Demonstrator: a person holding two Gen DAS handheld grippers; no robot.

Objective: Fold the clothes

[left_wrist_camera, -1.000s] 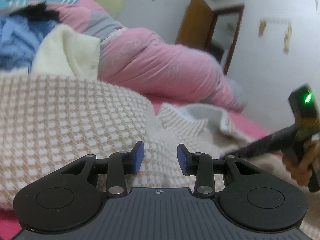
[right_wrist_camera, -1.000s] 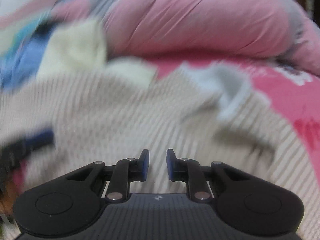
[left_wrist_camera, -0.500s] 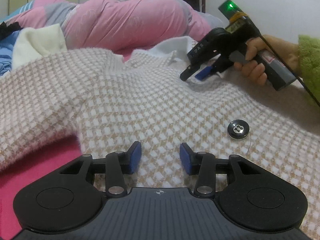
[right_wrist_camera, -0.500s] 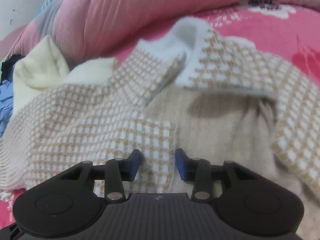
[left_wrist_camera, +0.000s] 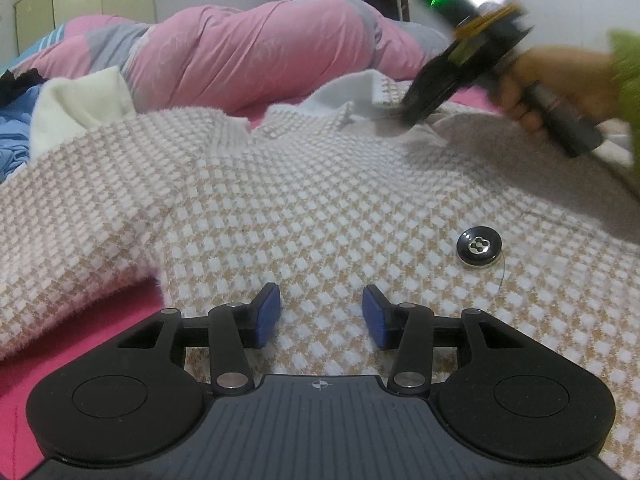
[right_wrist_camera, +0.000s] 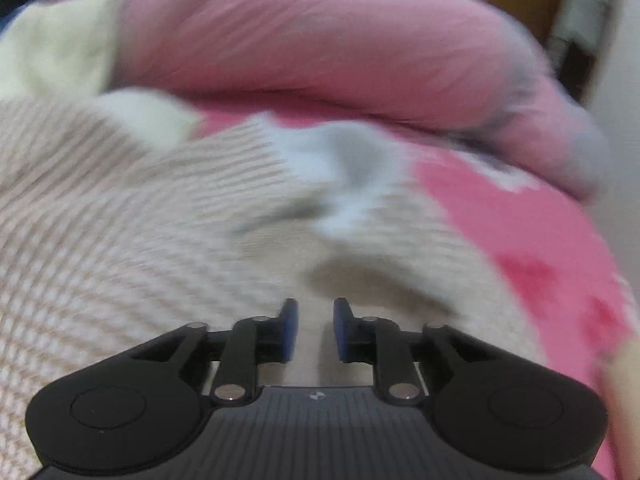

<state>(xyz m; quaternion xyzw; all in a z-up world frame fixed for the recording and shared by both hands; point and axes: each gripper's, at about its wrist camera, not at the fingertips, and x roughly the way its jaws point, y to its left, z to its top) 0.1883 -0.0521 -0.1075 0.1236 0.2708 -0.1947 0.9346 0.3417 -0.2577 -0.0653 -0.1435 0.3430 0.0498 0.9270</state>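
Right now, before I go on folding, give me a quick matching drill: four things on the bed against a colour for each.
Things:
1. checked cardigan
2. button
3. rolled quilt
4. collar

Colours:
A. pink with grey patches
B. black with a shiny centre
C. tan and white
D. plain white

Pairs: 1-C, 2-B, 3-A, 4-D

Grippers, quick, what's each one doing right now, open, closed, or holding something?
Left gripper: open, nothing held, above the checked sweater.
Right gripper: narrow gap, jaws just closing, nothing visibly gripped.
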